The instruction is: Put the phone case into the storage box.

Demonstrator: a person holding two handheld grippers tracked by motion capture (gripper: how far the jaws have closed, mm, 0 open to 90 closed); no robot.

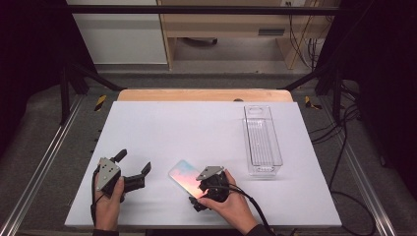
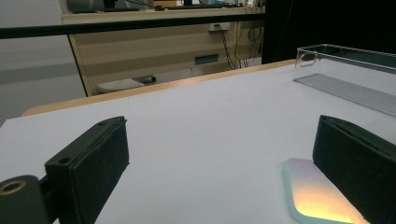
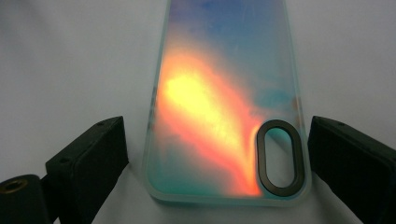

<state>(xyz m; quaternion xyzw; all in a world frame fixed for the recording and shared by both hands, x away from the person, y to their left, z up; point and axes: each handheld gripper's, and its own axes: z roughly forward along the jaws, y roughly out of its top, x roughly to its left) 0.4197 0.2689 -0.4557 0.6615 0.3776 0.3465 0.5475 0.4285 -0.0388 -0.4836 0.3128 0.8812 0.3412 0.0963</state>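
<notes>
The phone case [image 1: 186,178] is laid flat on the white table [image 1: 162,128], long axis running diagonally, camera-cutout end held between the spread, non-touching jaws of the right gripper [image 3: 212,186], while the left gripper [image 1: 134,164] is kept wide open and empty nearby.

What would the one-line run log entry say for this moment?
right gripper: jaws open, straddling phone case, no contact | left gripper: open, idle | clear bin: empty | phone case: flat on table
</notes>
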